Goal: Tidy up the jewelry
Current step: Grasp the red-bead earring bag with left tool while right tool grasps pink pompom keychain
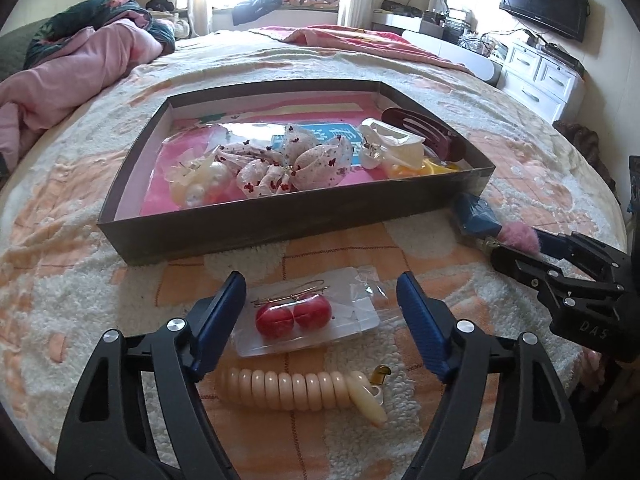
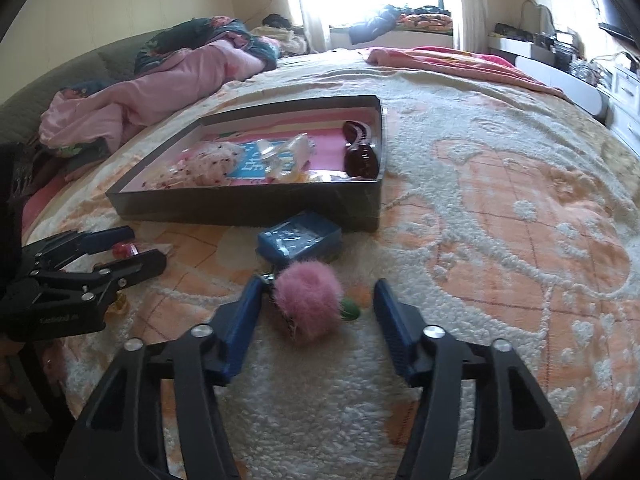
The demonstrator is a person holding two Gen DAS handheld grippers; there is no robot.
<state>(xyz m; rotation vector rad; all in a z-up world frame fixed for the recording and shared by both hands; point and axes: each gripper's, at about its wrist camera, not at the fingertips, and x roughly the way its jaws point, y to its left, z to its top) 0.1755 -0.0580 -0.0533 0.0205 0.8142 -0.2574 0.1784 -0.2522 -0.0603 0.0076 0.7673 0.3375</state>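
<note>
A clear packet holding two red ball earrings (image 1: 294,316) lies on the bedspread between the fingers of my left gripper (image 1: 322,296). The jaws stand open, with the pads just beside the packet's edges. A pink fluffy pom-pom (image 2: 308,300) with a small green piece sits between the fingers of my right gripper (image 2: 318,292), which is open with a gap on the right side. Beyond both lies a shallow dark box (image 1: 280,216) (image 2: 240,204) with a pink lining. It holds a floral bow (image 1: 288,164), a white claw clip (image 1: 384,140) and a dark red claw clip (image 1: 424,132).
A cream coil hair tie (image 1: 296,390) lies just under my left gripper, with a small amber piece (image 1: 382,372) by its end. A blue packet (image 2: 300,236) rests against the box's front wall. Pink bedding (image 1: 80,60) is heaped at the left, and white drawers (image 1: 536,76) stand at the right.
</note>
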